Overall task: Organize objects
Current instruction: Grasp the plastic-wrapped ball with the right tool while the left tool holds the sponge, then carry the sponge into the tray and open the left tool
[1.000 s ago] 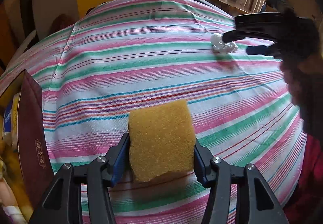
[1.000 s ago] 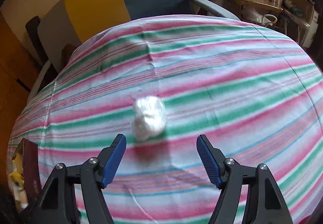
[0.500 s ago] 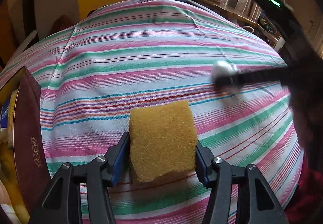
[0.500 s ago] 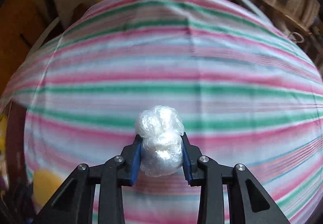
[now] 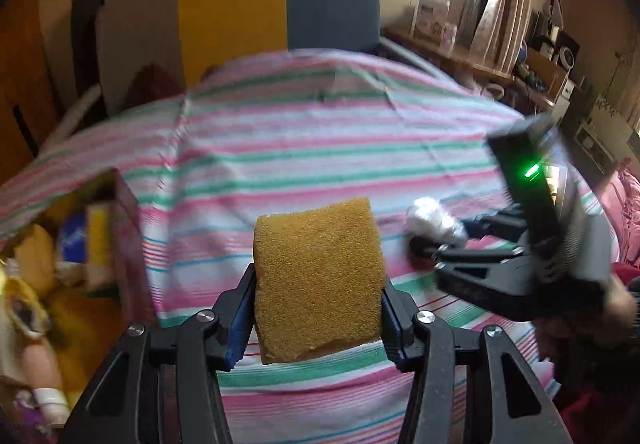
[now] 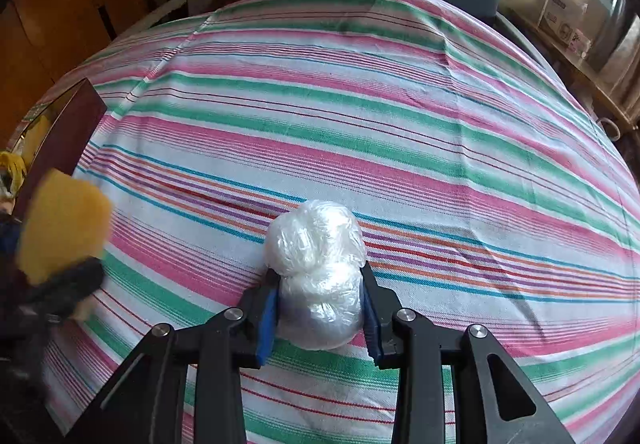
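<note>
Left tool [image 5: 318,318] clenched on yellow sponge [image 5: 316,280], lower centre of left wrist frame, above striped cloth [image 5: 304,148] on tabletop. Right tool [image 6: 320,314] clenched on white plastic wad [image 6: 318,268], lower centre of right wrist frame. In left wrist frame, wad and right tool sit at right edge, blurred. In right wrist frame, sponge shows at left edge, blurred. Dark red box [image 5: 130,240] with mixed items at left of left wrist frame, beside cloth.
</note>
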A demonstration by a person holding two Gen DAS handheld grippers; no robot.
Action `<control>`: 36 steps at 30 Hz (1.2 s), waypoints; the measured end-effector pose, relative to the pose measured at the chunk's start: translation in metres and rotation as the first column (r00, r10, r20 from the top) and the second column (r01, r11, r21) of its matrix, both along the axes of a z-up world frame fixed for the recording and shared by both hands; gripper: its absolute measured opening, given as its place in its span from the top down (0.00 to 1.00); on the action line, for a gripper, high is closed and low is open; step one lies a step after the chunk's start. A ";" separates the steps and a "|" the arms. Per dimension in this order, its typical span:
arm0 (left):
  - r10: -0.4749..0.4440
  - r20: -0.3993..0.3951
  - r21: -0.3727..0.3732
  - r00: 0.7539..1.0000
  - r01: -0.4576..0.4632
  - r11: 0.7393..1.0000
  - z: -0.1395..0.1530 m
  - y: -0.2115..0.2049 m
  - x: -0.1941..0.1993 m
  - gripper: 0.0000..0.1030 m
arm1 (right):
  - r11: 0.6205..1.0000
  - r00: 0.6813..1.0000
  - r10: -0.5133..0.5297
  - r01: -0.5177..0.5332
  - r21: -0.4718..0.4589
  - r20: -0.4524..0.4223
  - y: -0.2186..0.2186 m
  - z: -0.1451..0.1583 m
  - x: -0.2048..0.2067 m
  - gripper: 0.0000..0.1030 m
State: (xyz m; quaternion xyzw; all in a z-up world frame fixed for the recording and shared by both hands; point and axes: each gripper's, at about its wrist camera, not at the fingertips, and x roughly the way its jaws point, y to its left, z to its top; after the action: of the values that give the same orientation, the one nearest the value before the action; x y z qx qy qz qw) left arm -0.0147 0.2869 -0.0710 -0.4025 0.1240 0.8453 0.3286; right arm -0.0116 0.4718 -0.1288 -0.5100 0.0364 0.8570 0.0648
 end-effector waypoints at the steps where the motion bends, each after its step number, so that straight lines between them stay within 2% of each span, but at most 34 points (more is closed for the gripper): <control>1: 0.008 -0.011 0.007 1.000 -0.008 1.000 0.007 -0.006 0.003 0.48 | 1.000 1.000 0.000 0.000 0.008 -0.005 -0.003 -0.001 -0.003 0.65; 10: 0.081 -0.077 0.037 0.994 -0.078 0.996 0.040 -0.051 0.012 0.48 | 0.998 0.999 -0.038 0.037 -0.049 -0.015 0.001 -0.003 -0.009 0.64; 17: 0.146 -0.067 0.043 0.987 -0.144 0.989 0.039 -0.084 0.007 0.48 | 0.997 0.997 -0.073 0.071 -0.041 -0.031 -0.003 -0.002 -0.007 0.63; 29: 0.231 -0.041 0.049 0.972 -0.229 0.972 0.030 -0.130 -0.001 0.48 | 0.998 0.998 -0.044 0.046 0.037 -0.051 -0.013 0.000 -0.004 0.63; 33: 0.285 -0.032 0.061 0.958 -0.283 0.957 0.030 -0.159 -0.008 0.48 | 0.997 0.998 -0.027 0.031 0.074 -0.050 -0.018 0.000 -0.005 0.64; 36: 0.371 0.010 0.073 0.928 -0.371 0.926 0.027 -0.202 -0.018 0.48 | 0.996 0.998 -0.022 0.026 0.085 -0.052 -0.019 0.000 -0.004 0.64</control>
State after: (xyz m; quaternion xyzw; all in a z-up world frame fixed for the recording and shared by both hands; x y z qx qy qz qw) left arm -0.0332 0.0854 -0.0444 -0.4047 0.0149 0.8970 0.1772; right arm -0.0160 0.4532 -0.1290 -0.4842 0.0074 0.8696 0.0959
